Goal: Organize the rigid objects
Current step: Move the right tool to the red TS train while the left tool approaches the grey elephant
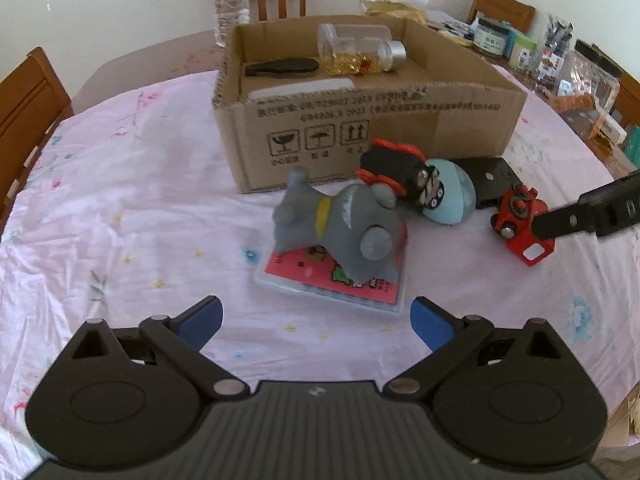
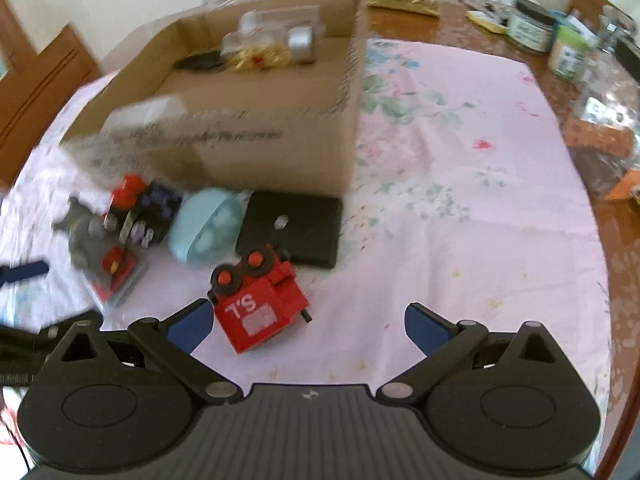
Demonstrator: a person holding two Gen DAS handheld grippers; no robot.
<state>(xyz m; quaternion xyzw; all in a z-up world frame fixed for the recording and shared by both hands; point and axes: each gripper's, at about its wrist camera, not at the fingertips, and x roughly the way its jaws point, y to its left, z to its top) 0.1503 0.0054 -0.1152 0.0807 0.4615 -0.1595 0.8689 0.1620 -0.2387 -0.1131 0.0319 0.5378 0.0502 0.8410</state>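
Note:
An open cardboard box holds clear jars and a dark flat object; the box also shows in the right wrist view. In front of it lie a grey toy dog on a red card pack, a black and red toy, a pale blue round case, a black square case and a red toy train. My left gripper is open, just short of the card pack. My right gripper is open, with the train beside its left finger.
A water bottle stands behind the box. Jars, packets and clutter crowd the table's right side. Wooden chairs stand around the table. The pink floral cloth lies bare to the right of the box.

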